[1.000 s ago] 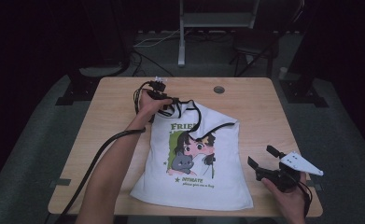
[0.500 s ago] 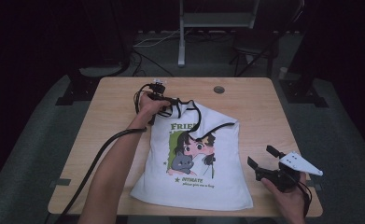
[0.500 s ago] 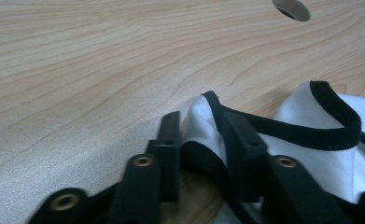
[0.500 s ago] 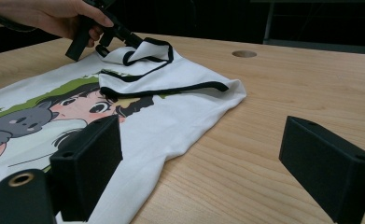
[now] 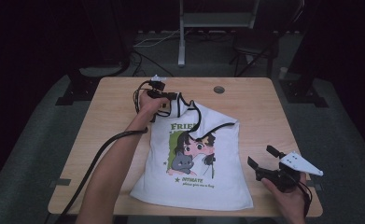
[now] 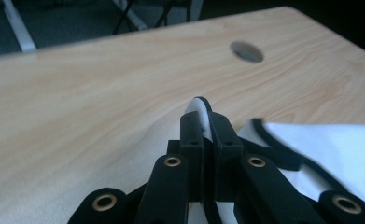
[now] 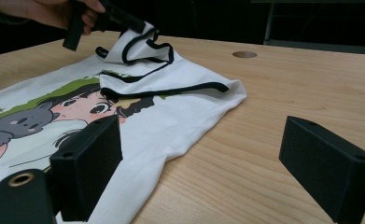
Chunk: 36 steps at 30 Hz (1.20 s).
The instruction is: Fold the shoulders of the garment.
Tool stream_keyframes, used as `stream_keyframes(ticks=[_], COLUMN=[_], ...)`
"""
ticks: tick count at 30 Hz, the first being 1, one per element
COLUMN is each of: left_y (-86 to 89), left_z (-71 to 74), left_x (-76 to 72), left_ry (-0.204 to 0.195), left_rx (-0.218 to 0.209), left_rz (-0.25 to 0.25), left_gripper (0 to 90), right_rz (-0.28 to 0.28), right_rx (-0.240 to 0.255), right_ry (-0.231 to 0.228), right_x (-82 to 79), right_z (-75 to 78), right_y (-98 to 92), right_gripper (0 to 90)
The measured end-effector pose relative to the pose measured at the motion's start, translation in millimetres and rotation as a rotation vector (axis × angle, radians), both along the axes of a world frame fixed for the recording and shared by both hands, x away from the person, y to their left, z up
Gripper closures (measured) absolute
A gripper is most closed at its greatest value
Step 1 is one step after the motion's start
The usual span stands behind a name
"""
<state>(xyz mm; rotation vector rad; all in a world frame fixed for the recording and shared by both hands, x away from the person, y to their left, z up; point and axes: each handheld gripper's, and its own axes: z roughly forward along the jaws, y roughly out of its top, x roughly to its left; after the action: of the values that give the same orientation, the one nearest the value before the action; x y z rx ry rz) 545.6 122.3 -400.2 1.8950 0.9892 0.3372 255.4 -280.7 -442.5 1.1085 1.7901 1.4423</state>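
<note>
Item: white T-shirt with black trim and a cartoon print of a girl and a grey cat. It lies on the wooden desk, spread over the middle and toward 6 o'clock, its hem close to the near edge. The upper part, at about 12 o'clock of the garment, is lifted and folded over toward 3 o'clock, with the black-edged neckline showing on top.

Left gripper: at about 11 o'clock of the shirt, held in the person's left hand. Its jaws have just been closing and are now clenched on a black-trimmed edge of the shirt; in the left gripper view white cloth pokes out between the two black jaws, raised off the desk surface.

Right gripper: at about 4 o'clock of the shirt, near the desk's right near corner, held in the right hand. Jaws released, standing wide apart with nothing between them, just off the shirt's right edge.

Other: a round cable hole in the desk at 12 o'clock, beyond the shirt.
</note>
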Motion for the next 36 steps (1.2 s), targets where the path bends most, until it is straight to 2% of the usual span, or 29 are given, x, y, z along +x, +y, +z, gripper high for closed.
stream_keyframes(ticks=[8,14,21,25,28,31,33,36], left_y=[1.4,-1.4,0.9,6.4,9.4,9.2,7.8,6.7], left_z=[34.5,45.2,38.6,32.7,28.9,23.8,21.2,17.1], left_x=[-15.7,-29.2,-42.9,-49.4,-55.7,-64.9,-69.4,-74.4], left_ry=[-0.114,-0.180,-0.226,-0.245,-0.267,-0.277,-0.295,-0.302], left_rx=[-0.024,-0.019,0.067,0.066,0.104,0.117,0.155,0.173], left_rz=[-0.046,-0.113,-0.183,-0.222,-0.254,-0.291,-0.310,-0.332], left_gripper=[85.0,84.5,84.4,84.5,84.4,83.7,83.3,83.2], right_rz=[0.002,0.002,0.002,0.002,0.003,0.003,0.003,0.003], right_rx=[-0.007,-0.010,-0.012,-0.012,-0.012,-0.016,-0.015,-0.015], right_ry=[-0.002,-0.002,-0.005,-0.006,-0.006,-0.006,-0.006,-0.006], right_x=[-0.2,-0.4,-0.7,-0.7,-0.7,-0.7,-0.7,-0.6], right_z=[0.0,0.1,0.1,0.0,0.0,0.1,0.1,0.1], right_y=[0.6,1.0,1.2,1.1,1.2,1.4,1.3,1.4], right_gripper=[12.6,12.6,12.6,12.6,12.6,12.6,12.6,12.7])
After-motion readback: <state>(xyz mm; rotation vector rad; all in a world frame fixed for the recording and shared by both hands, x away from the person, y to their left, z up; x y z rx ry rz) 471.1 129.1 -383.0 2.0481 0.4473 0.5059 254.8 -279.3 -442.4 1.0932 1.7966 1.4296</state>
